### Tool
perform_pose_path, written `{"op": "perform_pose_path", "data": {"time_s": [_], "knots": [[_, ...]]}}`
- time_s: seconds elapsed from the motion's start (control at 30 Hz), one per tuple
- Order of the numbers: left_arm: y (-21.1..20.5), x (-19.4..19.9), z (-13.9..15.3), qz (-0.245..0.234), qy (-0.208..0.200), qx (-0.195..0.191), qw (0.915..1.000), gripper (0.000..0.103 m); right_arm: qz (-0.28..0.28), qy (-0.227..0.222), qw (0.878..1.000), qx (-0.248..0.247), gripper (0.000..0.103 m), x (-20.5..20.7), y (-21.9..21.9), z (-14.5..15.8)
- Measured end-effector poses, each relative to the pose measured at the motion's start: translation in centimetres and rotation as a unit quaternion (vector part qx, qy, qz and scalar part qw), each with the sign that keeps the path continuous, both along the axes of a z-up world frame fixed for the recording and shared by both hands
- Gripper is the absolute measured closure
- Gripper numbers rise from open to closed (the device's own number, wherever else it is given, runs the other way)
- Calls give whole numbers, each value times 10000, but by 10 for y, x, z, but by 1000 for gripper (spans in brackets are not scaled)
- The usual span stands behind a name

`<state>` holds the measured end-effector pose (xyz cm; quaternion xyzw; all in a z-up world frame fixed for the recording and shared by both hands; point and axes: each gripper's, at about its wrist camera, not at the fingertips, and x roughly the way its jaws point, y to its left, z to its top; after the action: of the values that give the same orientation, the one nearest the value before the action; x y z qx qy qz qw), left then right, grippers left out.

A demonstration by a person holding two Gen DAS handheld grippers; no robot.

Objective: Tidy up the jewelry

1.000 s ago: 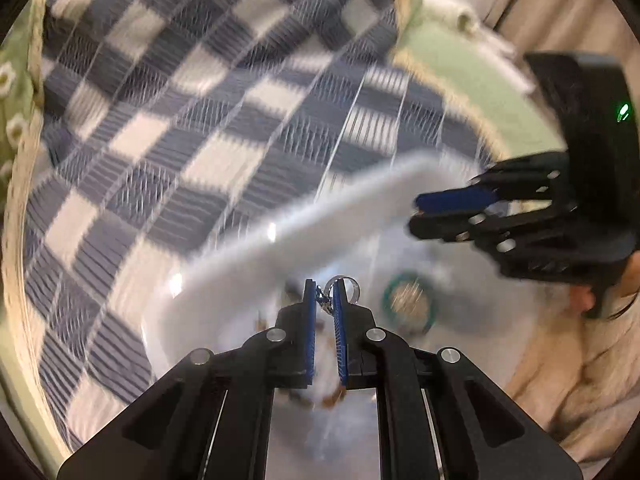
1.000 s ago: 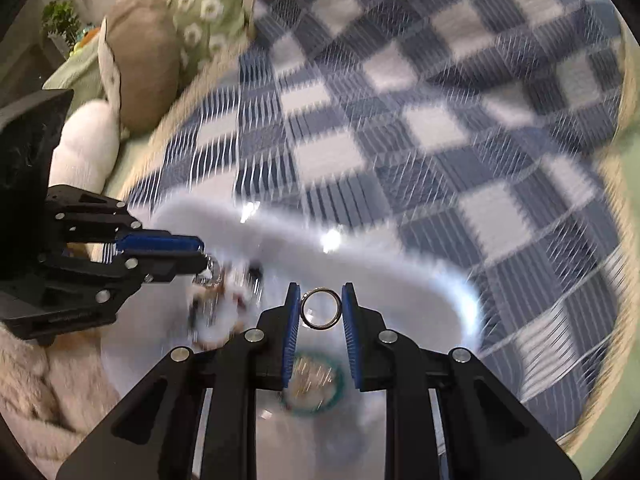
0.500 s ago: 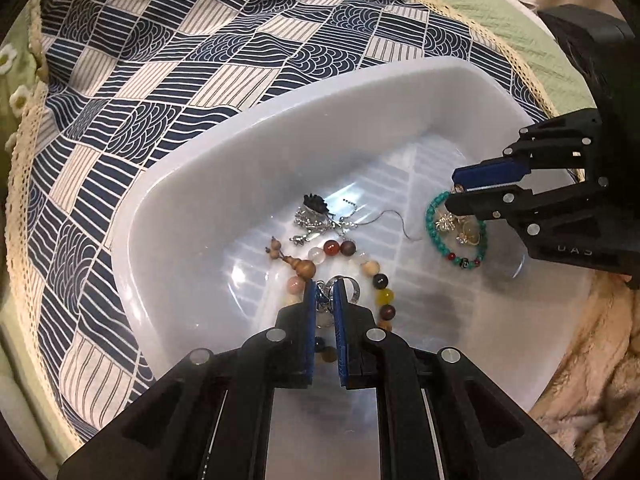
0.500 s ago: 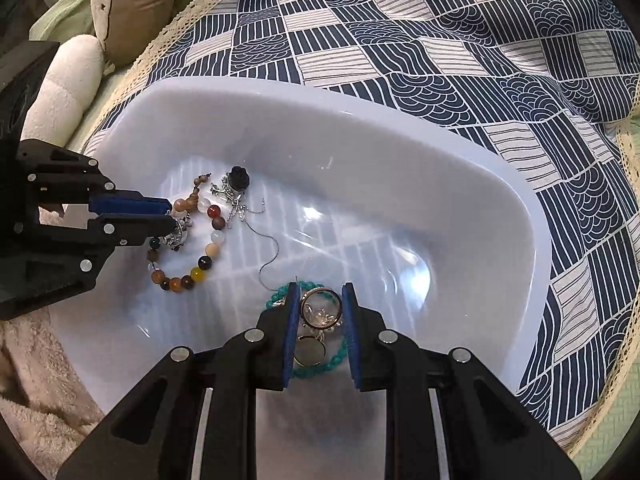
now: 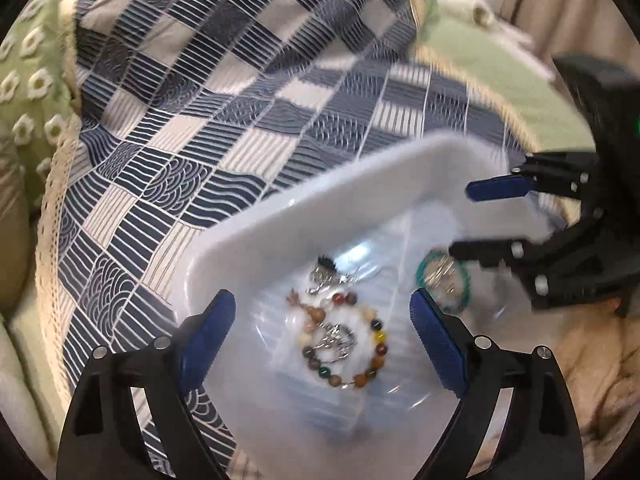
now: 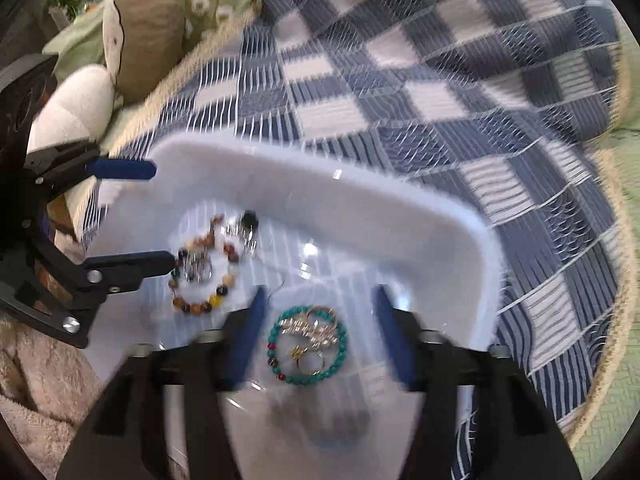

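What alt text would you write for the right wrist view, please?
The right hand-held gripper, open, hangs over a turquoise bead bracelet with gold rings inside it, lying in a white plastic basin. At left, the open left hand-held gripper reaches in beside a brown multicoloured bead bracelet. The basin rests on a navy-and-white patchwork cloth.

I can read no text, label, brand or number anywhere in either of my wrist views. The only sign is a small green indicator light [image 5: 637,123] glowing on the black body of my right gripper, seen up and to the right of my left gripper's fingers.
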<state>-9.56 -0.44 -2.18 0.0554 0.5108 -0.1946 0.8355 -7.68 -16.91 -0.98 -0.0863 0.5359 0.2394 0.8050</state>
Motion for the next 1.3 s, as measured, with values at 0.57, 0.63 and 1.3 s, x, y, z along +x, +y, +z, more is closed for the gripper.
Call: {"op": "perform_pose_path", "data": {"time_s": [0.57, 0.63, 1.3], "knots": [[12, -37, -8, 828, -259, 150, 9961, 8, -31, -435, 9983, -387, 7, -50, 10, -8], [5, -38, -10, 729, -331, 355, 9962, 8, -53, -461, 9980, -430, 7, -50, 10, -8], [2, -35, -12, 712, -344, 546, 9954, 8, -134, -365, 9981, -487, 7, -46, 1, -15]]}}
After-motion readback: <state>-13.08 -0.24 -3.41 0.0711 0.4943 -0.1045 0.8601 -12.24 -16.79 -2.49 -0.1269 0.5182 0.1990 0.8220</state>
